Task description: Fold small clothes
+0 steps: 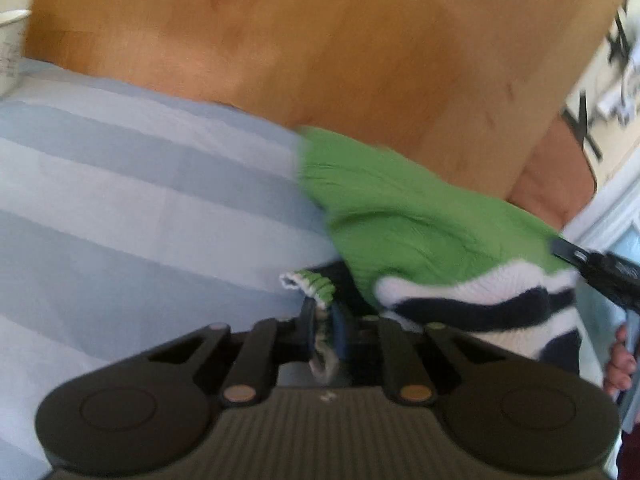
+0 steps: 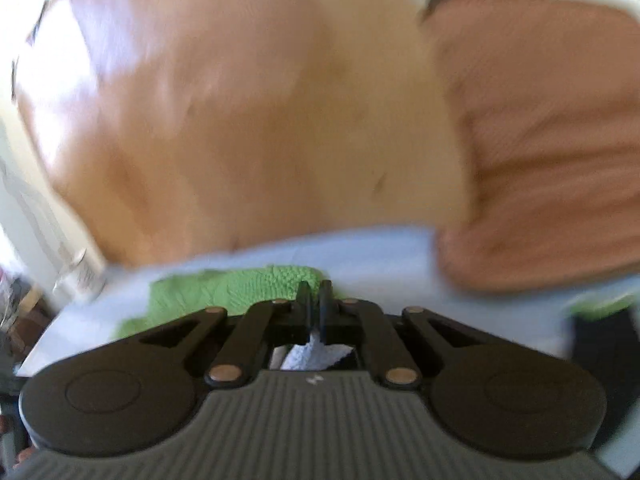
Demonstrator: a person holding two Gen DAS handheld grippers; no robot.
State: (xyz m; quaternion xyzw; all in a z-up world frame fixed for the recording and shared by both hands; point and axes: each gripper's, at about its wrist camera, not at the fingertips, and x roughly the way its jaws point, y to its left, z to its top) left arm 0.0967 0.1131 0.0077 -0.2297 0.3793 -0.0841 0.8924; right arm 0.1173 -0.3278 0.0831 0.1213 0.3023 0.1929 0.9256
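The left gripper (image 1: 322, 320) has its jaws pinched shut on the ribbed, white-edged cuff of a small green knit sweater (image 1: 400, 216) with white and navy stripes along its near part. A fold of knit bunches between the fingers and hangs down behind them. The right gripper (image 2: 315, 300) is likewise clamped on the garment: white knit shows squeezed between its closed fingers, with green knit (image 2: 240, 284) spreading just beyond the tips. In the left view the right gripper's dark finger (image 1: 568, 250) meets the sweater's right edge, with a hand (image 1: 622, 364) below it.

The sweater lies bunched on a pale blue striped cloth (image 1: 140, 200) that covers the near part of a wooden table (image 1: 320, 60). A white paper cup (image 1: 10, 48) stands at the far left, and an orange-brown cushion (image 2: 552, 140) lies at the far right. Both views are blurred, so fine detail is hard to make out.

It looks like an early step: both ends gripped and the garment not yet flat. The next move likely calls for drawing the two grips apart to stretch the sweater smooth on the cloth, keeping both pinches firm so the soft knit doesn't slip, before a sleeve or side is brought across.
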